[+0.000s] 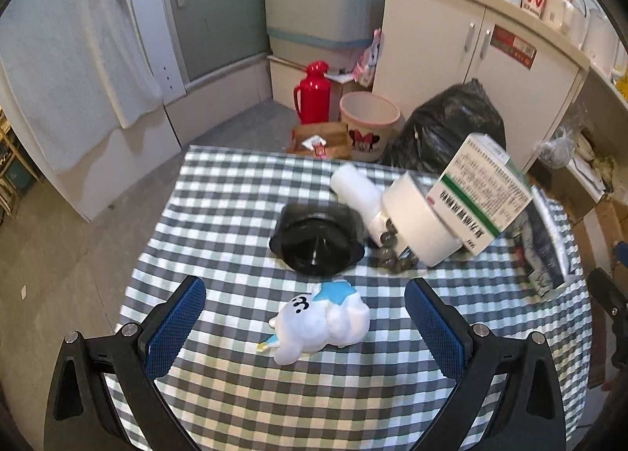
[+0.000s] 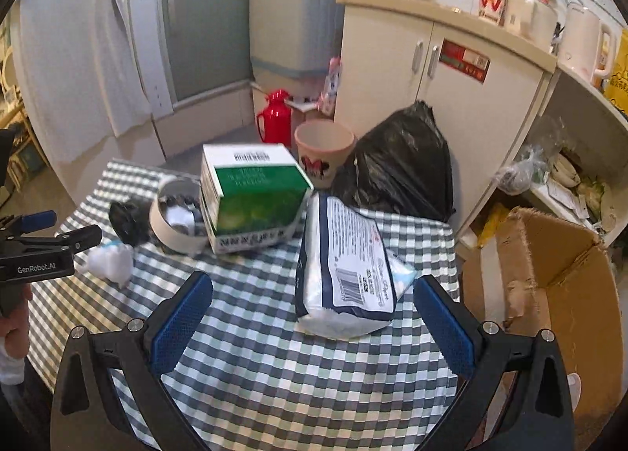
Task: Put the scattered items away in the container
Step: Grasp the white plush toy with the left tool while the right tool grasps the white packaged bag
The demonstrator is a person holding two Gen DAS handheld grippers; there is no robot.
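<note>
- The left tongs [image 1: 304, 327] are spread wide and hold nothing; the plush toy [image 1: 324, 319] lies on the worktop [image 1: 235, 196] between their blue pads, touching neither
- The right tongs [image 2: 312, 327] are likewise wide open and empty, with the wipes pack [image 2: 347, 266] lying just ahead between the pads
- Beyond the toy sits a black lid [image 1: 318, 239]; behind it a white roll [image 1: 355, 188], a white tub [image 1: 420, 219] tipped on its side with dark beads [image 1: 392, 252] spilling out, and a green box [image 1: 481, 196] leaning on the tub
- Which item is the container is unclear; the cardboard carton [image 2: 557, 282] on the floor off the worktop's right edge looks likeliest, or else the tub
- Progress, as a judgement: barely begun, since every loose item lies on the cloth and nothing shows inside the carton
- Room: the near cloth is open for both tongs; the pack lies close to the right edge, and the far end is crowded, so the beads may roll
</note>
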